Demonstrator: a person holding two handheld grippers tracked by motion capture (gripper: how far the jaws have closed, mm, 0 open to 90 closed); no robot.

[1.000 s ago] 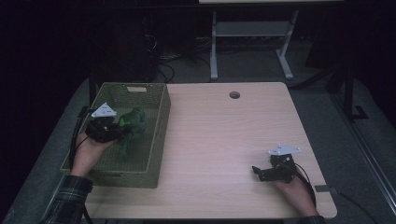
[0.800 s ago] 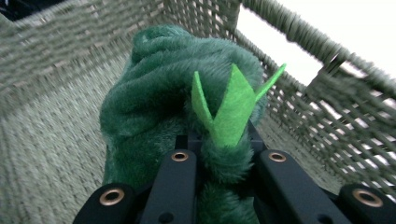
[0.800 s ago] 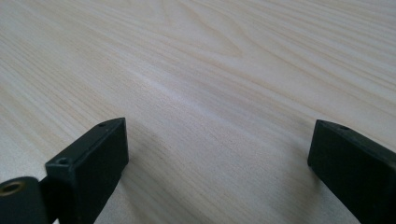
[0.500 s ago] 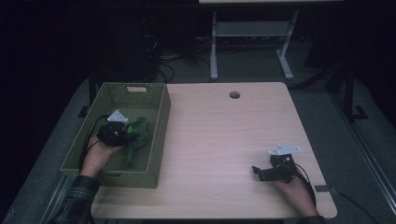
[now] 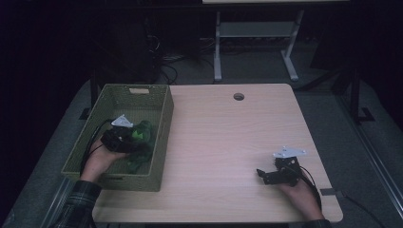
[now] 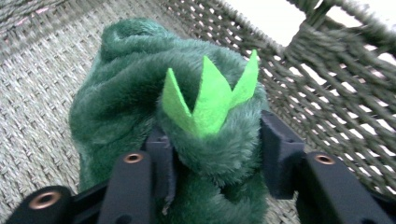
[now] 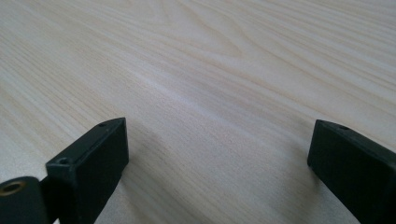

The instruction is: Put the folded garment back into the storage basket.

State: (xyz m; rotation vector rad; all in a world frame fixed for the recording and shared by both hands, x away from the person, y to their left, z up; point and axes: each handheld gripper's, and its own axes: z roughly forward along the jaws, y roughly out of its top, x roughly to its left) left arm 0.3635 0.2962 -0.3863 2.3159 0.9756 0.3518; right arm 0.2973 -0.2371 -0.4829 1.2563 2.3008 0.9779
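A dark green plush toy [image 5: 143, 134] with bright green felt spikes lies on the floor of the woven green basket [image 5: 162, 137] at the table's left. My left gripper [image 5: 136, 139] is down inside the basket. In the left gripper view the plush toy [image 6: 130, 93] fills the gap of my left gripper [image 6: 217, 140]. The jaws have just been opening; they stand apart, and the fur only brushes the pads. My right gripper [image 5: 263, 176] rests on the table [image 5: 228, 133] near the front right, open. In its own view my right gripper [image 7: 219, 144] has bare wood [image 7: 210, 56] between the jaws.
The basket's woven wall [image 6: 327, 70] stands close on the toy's right side. A round cable hole [image 5: 238, 96] sits at the table's far edge. A metal stand [image 5: 256, 42] and cables are on the floor behind the table.
My left hand has sunk into the basket with the green toy and come nearer the front. Its jaws have spread apart. The right hand has kept still.
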